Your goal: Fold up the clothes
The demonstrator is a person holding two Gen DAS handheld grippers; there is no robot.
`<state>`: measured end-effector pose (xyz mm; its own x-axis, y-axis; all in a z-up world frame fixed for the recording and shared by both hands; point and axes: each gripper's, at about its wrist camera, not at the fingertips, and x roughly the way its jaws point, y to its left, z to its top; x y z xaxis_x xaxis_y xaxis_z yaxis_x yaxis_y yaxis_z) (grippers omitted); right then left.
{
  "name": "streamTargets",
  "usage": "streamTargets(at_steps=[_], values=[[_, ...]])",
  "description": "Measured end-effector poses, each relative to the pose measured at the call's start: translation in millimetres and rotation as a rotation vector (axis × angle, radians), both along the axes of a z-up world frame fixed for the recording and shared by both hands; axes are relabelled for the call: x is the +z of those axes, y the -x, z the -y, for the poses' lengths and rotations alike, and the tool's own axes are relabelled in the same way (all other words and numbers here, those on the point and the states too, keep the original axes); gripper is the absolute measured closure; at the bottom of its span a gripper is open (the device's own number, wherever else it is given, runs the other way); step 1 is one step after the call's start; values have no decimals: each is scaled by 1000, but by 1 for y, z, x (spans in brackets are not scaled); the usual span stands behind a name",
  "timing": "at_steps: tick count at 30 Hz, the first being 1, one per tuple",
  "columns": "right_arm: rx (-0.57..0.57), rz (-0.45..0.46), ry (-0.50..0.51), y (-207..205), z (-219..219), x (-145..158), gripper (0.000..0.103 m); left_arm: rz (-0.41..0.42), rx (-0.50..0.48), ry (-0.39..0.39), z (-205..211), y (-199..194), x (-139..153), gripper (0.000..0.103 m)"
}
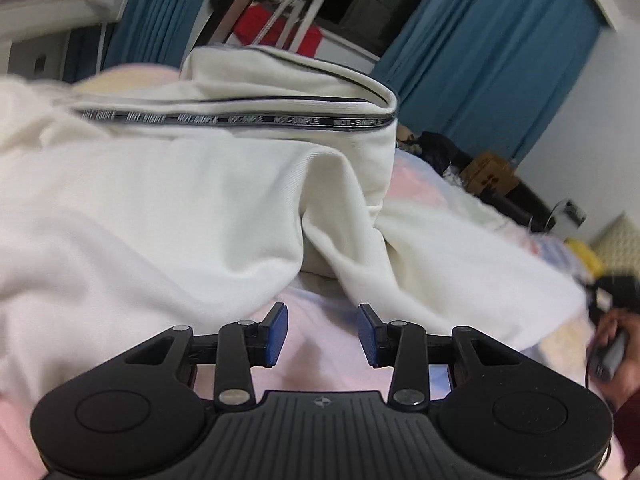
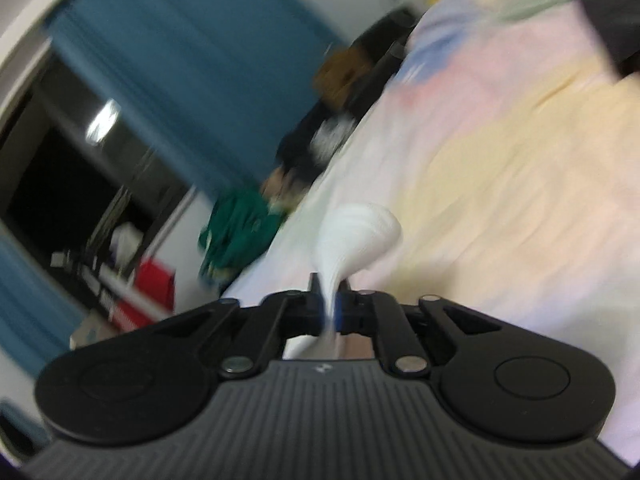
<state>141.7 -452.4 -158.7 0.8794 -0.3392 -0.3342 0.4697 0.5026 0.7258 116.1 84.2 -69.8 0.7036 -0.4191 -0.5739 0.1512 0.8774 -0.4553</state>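
A cream-white garment (image 1: 180,200) with a dark lettered stripe (image 1: 256,121) lies bunched on the pastel bedsheet (image 1: 320,320) and fills most of the left wrist view. My left gripper (image 1: 323,334) is open and empty, just short of the garment's near edge. My right gripper (image 2: 330,304) is shut on a pinched fold of the white garment (image 2: 356,236), which bulges out beyond the fingertips above the bed. The right wrist view is blurred by motion.
The bed has a pink, yellow and blue sheet (image 2: 500,168). A green garment (image 2: 236,236) and dark items (image 2: 312,148) lie at its far edge. Blue curtains (image 1: 492,64), a red box (image 1: 276,32) and a cardboard box (image 1: 488,174) stand beyond. A hand (image 1: 616,340) is at the right.
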Motion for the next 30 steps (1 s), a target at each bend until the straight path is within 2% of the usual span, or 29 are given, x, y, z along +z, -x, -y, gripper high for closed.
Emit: streamTargets(at_steps=[3,5,7,10,12,14,15,16,18,19,20,21,23,24,25,26,29,30], values=[[-81,-17,-48,37,18,-6,97,-48,19,71,-12,5,0,51],[-78,-70,-108,46,25,-23,97,-86,34,125,-20,7,-1,46],[-81,-128,-167,54,31,-38,97,-124,64,183,-28,9,-3,35],[-104,-205,-248,55,29,-55,95,-181,124,266,-42,10,-8,25],[-100,-175,-311,58,25,-60,95,-233,183,345,-56,12,-14,22],[-95,-136,-378,62,21,-64,94,-264,268,449,-72,16,-22,14],[-91,-123,-406,64,20,-66,93,-273,297,481,-78,17,-27,6],[-86,-121,-429,65,20,-68,91,-280,316,501,-82,16,-31,4],[-82,-121,-486,66,20,-75,78,-293,356,542,-89,15,-39,4],[-86,-115,-530,69,21,-81,67,-303,375,560,-93,14,-44,4],[-89,-102,-581,72,21,-88,63,-309,394,576,-95,13,-48,4],[-90,-83,-637,75,19,-95,63,-305,414,595,-97,12,-52,4],[-82,-70,-670,74,17,-100,63,-290,458,636,-103,11,-58,5],[-77,-68,-675,72,16,-101,63,-279,479,650,-106,11,-59,8],[-71,-65,-680,70,14,-102,63,-266,500,660,-109,11,-60,17],[-71,-68,-677,68,13,-102,63,-262,518,671,-112,11,-61,21],[-84,-86,-650,65,8,-97,63,-261,563,706,-121,14,-65,27],[-82,-87,-650,63,8,-97,63,-260,579,718,-124,15,-66,32]])
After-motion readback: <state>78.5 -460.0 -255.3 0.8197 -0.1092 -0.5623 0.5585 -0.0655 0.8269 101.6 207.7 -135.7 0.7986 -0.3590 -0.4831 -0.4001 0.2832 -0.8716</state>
